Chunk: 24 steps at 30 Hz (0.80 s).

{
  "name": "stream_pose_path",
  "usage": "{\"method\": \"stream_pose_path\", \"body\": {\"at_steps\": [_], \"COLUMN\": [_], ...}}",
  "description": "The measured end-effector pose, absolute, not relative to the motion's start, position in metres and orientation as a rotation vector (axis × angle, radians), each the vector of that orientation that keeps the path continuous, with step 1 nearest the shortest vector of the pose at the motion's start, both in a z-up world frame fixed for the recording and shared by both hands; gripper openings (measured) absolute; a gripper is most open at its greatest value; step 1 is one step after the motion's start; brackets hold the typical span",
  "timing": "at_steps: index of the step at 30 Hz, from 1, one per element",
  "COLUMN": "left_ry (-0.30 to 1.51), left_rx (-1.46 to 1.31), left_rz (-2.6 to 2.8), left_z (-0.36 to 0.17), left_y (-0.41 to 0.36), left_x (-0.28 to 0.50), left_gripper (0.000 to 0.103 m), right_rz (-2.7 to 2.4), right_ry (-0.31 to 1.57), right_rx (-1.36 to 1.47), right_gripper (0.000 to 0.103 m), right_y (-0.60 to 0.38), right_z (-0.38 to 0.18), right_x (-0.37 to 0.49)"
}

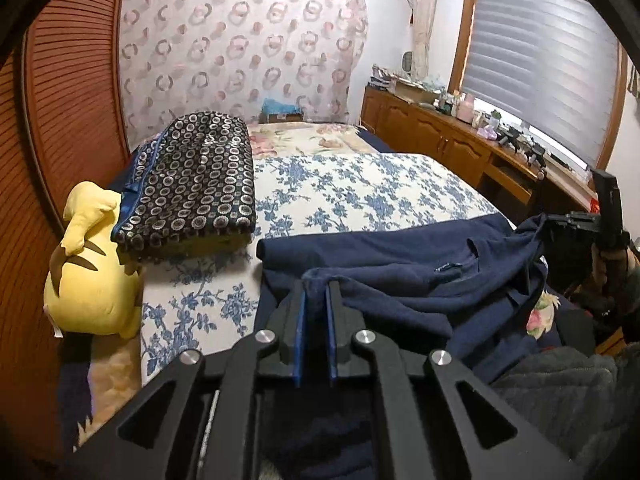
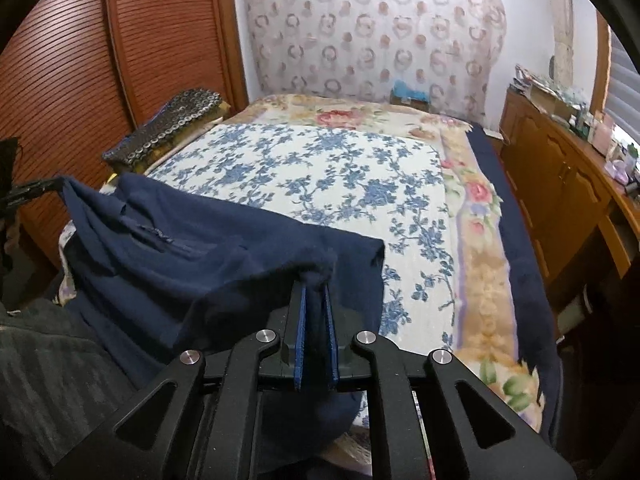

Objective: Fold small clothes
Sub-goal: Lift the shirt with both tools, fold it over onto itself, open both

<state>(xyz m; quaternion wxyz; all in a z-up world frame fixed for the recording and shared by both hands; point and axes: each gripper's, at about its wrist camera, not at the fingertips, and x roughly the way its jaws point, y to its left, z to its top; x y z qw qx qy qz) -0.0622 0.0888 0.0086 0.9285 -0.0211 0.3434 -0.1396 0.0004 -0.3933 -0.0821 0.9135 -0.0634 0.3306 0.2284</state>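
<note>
**Both tongs pinch the navy garment over the bed**

Your left tongs (image 1: 316,280) stand narrow, with a bunched edge of the navy garment (image 1: 400,276) between their pads. Your right tongs (image 2: 314,280) are narrow too, gripping another edge of it. The cloth sags between the two and drapes onto the bed (image 2: 320,168) just ahead of them. Beyond your left tongs, to their left, lies a folded spotted blanket (image 1: 196,180), with a yellow plush (image 1: 88,264) beside it.
</note>
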Motion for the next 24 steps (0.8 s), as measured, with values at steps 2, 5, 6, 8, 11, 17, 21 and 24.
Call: {"method": "stream_pose_path", "body": {"at_steps": [2, 5, 6, 8, 11, 17, 21, 24], "left_ry": [0.700, 0.683, 0.682, 0.692, 0.730, 0.830, 0.885, 0.900], "left_rx": [-0.036, -0.044, -0.046, -0.045, -0.050, -0.036, -0.043, -0.042], "left_rz": [-0.275, -0.267, -0.253, -0.232, -0.223, -0.211, -0.226, -0.220], "left_z": [0.012, 0.018, 0.019, 0.015, 0.003, -0.041, -0.065, -0.074], "left_y": [0.091, 0.097, 0.100, 0.103, 0.106, 0.104, 0.102, 0.101], "left_x": [-0.064, -0.066, -0.063, -0.055, -0.038, 0.012, 0.044, 0.059], "left_gripper": [0.009, 0.014, 0.020, 0.024, 0.026, 0.027, 0.028, 0.028], "right_rz": [0.455, 0.435, 0.429, 0.422, 0.427, 0.419, 0.399, 0.373], "right_ry": [0.655, 0.634, 0.629, 0.631, 0.643, 0.685, 0.738, 0.761], "right_rx": [-0.125, -0.129, -0.136, -0.149, -0.161, -0.178, -0.178, -0.185], "right_gripper": [0.015, 0.022, 0.025, 0.029, 0.033, 0.036, 0.036, 0.036], "right_y": [-0.399, -0.398, -0.396, -0.392, -0.381, -0.365, -0.361, -0.363], "right_z": [-0.076, -0.071, -0.072, -0.075, -0.086, -0.114, -0.133, -0.142], "right_x": [0.000, 0.005, 0.008, 0.017, 0.034, 0.071, 0.094, 0.104]}}
